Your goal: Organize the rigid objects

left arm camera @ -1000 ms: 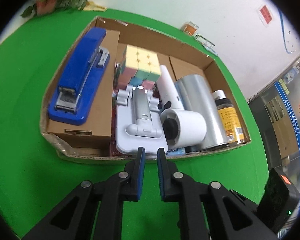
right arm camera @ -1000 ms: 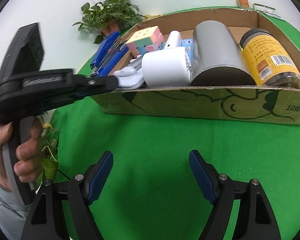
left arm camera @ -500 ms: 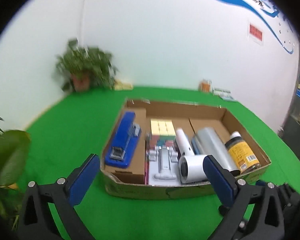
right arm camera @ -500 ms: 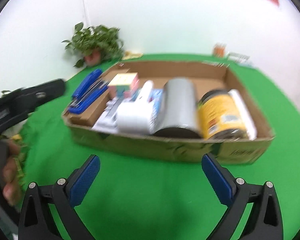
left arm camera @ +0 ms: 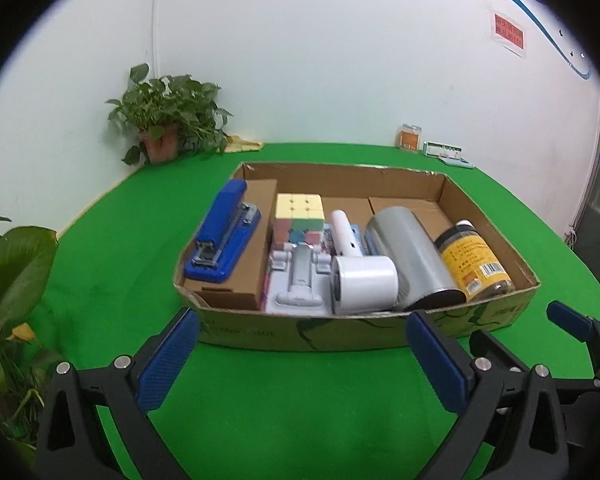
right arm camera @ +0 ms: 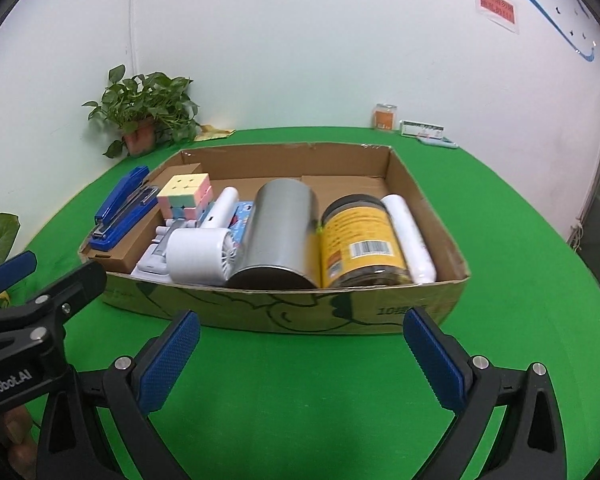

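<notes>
A shallow cardboard box (left arm camera: 340, 330) (right arm camera: 284, 314) sits on the green table. It holds a blue stapler (left arm camera: 224, 240) (right arm camera: 120, 208) on a brown carton, a pastel puzzle cube (left arm camera: 299, 210) (right arm camera: 186, 192), a grey phone stand (left arm camera: 300, 280), a white handheld fan (left arm camera: 362, 286) (right arm camera: 198, 256), a silver can (left arm camera: 412, 256) (right arm camera: 278, 236), a yellow-labelled jar (left arm camera: 474, 264) (right arm camera: 360, 240) and a white tube (right arm camera: 408, 236). My left gripper (left arm camera: 300, 360) and right gripper (right arm camera: 300, 360) are both open and empty, held side by side in front of the box.
A potted plant (left arm camera: 166, 120) (right arm camera: 140, 110) stands at the back left by the white wall. Small items (left arm camera: 410, 137) (right arm camera: 386, 117) sit at the table's back edge. Leaves (left arm camera: 12, 272) hang at the left.
My left gripper has opened from nearly shut and pulled up and back from the box. My right gripper has also pulled back and opened wider. Nothing in the box moved.
</notes>
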The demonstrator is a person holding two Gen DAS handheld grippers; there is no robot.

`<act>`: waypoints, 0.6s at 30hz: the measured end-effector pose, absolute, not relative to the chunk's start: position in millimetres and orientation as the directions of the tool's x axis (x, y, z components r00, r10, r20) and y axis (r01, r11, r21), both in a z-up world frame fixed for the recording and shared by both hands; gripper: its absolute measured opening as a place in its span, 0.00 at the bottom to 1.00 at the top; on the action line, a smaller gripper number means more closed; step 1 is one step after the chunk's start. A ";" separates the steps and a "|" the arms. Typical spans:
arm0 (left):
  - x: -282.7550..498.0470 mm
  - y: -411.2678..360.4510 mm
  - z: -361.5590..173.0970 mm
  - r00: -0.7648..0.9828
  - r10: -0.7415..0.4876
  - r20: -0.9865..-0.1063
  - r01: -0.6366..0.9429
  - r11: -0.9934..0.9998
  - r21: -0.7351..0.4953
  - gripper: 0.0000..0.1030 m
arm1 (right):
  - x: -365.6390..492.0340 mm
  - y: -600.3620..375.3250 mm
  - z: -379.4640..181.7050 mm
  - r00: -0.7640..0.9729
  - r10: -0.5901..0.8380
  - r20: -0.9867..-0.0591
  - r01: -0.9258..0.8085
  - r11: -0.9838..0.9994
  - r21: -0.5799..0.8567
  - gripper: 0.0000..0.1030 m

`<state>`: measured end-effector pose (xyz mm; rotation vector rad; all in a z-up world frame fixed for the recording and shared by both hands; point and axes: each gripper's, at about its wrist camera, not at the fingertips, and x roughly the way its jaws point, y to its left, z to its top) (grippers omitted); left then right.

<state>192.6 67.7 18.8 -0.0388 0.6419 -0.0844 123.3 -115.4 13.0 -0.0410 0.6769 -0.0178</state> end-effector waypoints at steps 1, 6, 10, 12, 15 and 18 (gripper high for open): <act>192.2 65.8 18.3 0.792 -0.097 -0.602 0.069 0.995 -0.069 0.99 | 120.6 -116.7 14.8 0.782 -0.039 -0.622 0.009 0.999 -0.051 0.99; 187.3 59.0 20.5 0.798 -0.102 -0.594 0.060 0.994 -0.090 0.99 | 111.4 -122.2 23.9 0.794 -0.079 -0.602 0.027 0.995 -0.095 0.99; 187.6 56.0 22.0 0.801 -0.093 -0.591 0.053 0.995 -0.084 0.99 | 107.0 -126.4 30.0 0.793 -0.080 -0.604 0.022 0.994 -0.103 0.99; 188.2 55.5 21.4 0.797 -0.091 -0.597 0.049 0.995 -0.086 0.99 | 105.2 -128.1 31.5 0.794 -0.087 -0.601 0.022 0.993 -0.115 0.99; 188.4 55.7 20.3 0.795 -0.087 -0.601 0.041 0.995 -0.090 0.99 | 102.7 -126.8 32.0 0.792 -0.084 -0.605 0.016 0.993 -0.118 0.99; 187.1 54.1 20.1 0.798 -0.070 -0.598 0.029 0.997 -0.078 0.99 | 100.9 -125.0 31.3 0.793 -0.085 -0.604 0.015 0.993 -0.121 0.99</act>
